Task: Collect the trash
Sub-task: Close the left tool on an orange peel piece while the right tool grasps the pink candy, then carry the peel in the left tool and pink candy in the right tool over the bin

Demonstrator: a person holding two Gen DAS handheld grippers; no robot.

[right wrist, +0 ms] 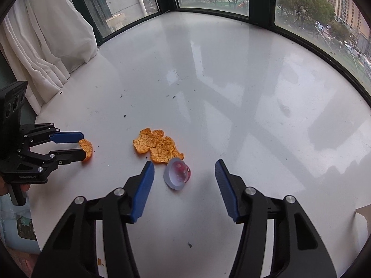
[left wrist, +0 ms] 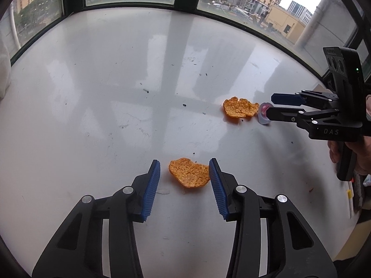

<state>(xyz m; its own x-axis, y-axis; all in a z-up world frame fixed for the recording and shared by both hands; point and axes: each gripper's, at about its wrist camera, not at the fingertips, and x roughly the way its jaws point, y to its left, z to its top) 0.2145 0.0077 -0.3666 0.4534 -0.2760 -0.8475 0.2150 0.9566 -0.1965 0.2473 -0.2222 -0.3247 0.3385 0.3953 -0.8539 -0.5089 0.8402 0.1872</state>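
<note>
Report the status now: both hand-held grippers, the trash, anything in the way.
Left hand-held gripper open around small orange peel. Right hand-held gripper open at plastic jelly cup. Large orange peel beside cup. No obstruction.

Bottle [right wrist: 20, 227] label — blurred, cut off.

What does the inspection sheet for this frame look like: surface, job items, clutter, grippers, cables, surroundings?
Surface: glossy white table, scuffed, with dark specks.
Job's things: near orange peel between the left gripper's fingers; far orange peel touching a small translucent capsule with red inside.
Clutter: blue-labelled container beside the table edge, at lower left in the right wrist view.
Grippers: left gripper open around the near peel; right gripper open around the capsule.
Cables: nothing seen.
Surroundings: windows on buildings and trees; white curtain.
</note>
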